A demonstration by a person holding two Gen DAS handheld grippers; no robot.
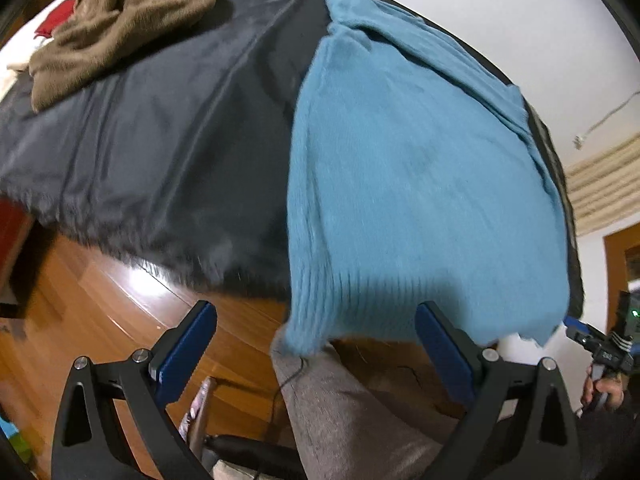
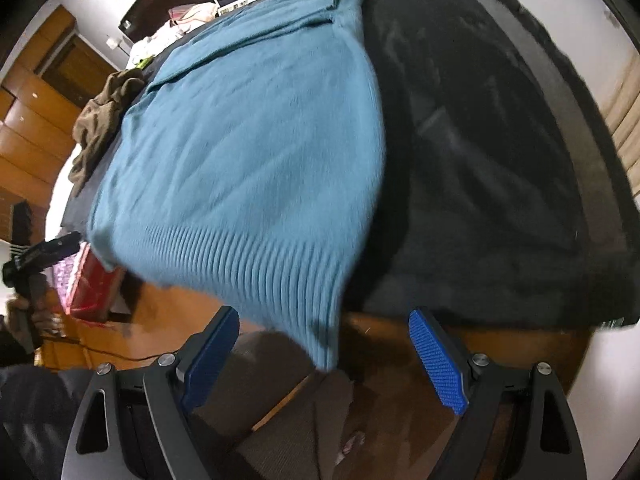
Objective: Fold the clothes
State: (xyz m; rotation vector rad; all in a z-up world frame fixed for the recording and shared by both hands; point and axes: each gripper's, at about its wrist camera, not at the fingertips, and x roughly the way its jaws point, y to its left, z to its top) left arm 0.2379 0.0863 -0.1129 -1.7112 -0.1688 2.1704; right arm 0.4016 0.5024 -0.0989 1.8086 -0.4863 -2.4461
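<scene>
A teal knit sweater lies on a black sheet over a bed, its ribbed hem hanging over the near edge. It also shows in the right wrist view. My left gripper is open and empty, just below the hem's left corner. My right gripper is open and empty, just below the hem's right corner. The right gripper also shows at the far right of the left wrist view. Neither gripper holds cloth.
A crumpled brown garment lies at the far left of the bed, also in the right wrist view. Wooden floor runs below the bed edge. The person's grey trouser leg is under the grippers. A red box stands on the floor.
</scene>
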